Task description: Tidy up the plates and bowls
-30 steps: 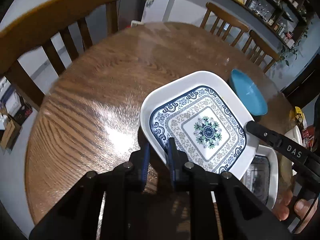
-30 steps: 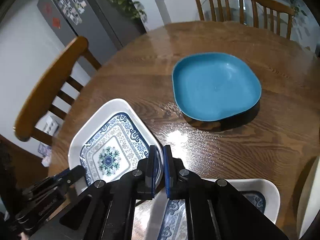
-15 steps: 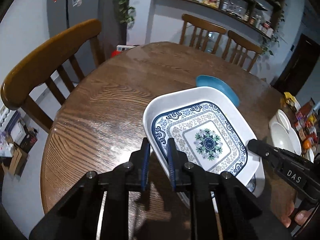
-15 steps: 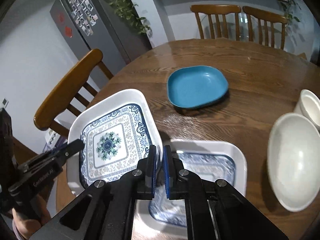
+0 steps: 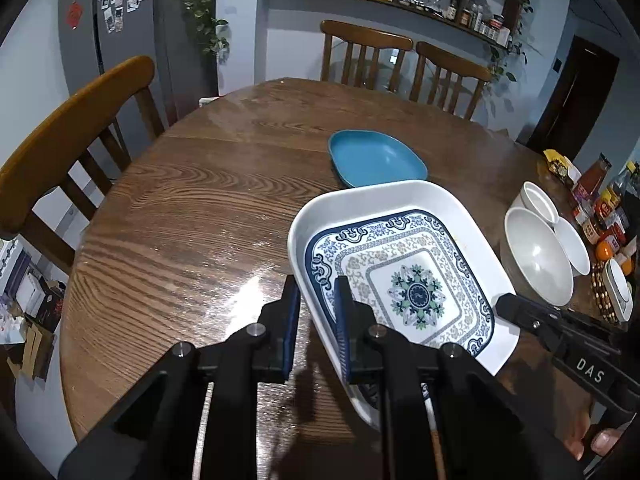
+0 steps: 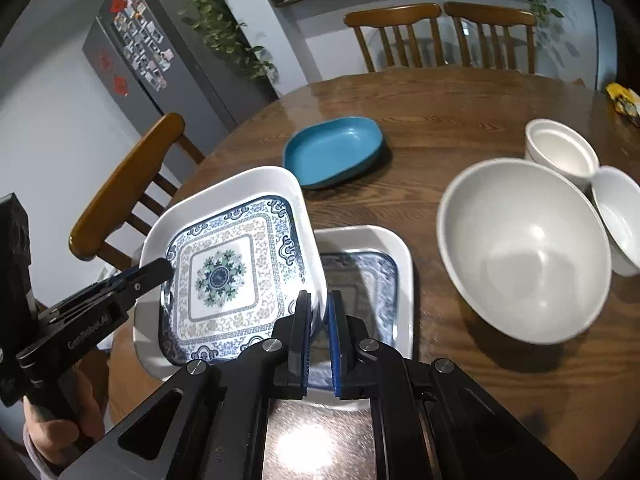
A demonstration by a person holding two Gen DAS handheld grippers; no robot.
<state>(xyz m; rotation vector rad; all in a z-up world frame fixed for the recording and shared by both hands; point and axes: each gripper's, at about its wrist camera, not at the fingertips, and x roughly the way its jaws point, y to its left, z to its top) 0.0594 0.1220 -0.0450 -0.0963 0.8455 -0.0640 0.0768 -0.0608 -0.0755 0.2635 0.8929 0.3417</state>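
Observation:
A white square plate with a blue pattern [image 5: 404, 272] [image 6: 228, 264] is held up off the table between both grippers. My left gripper [image 5: 316, 312] is shut on its left rim. My right gripper [image 6: 318, 320] is shut on its right rim. A second patterned plate [image 6: 372, 272] lies on the table right below it, partly hidden. A blue plate [image 5: 376, 158] [image 6: 334, 150] lies farther back. A large white bowl [image 5: 536, 258] [image 6: 524, 252] and two smaller white bowls [image 6: 562, 150] [image 6: 620, 216] stand at the right.
The round wooden table [image 5: 192, 216] has chairs at the left [image 5: 68, 128] and at the back [image 5: 404, 60]. Bottles and jars [image 5: 604, 208] crowd the table's right edge. A snack packet [image 6: 624, 102] lies at the far right.
Both grippers have lifted the patterned plate and carried it right and toward me, over the second patterned plate. The views have pulled back, and the white bowls have come into sight.

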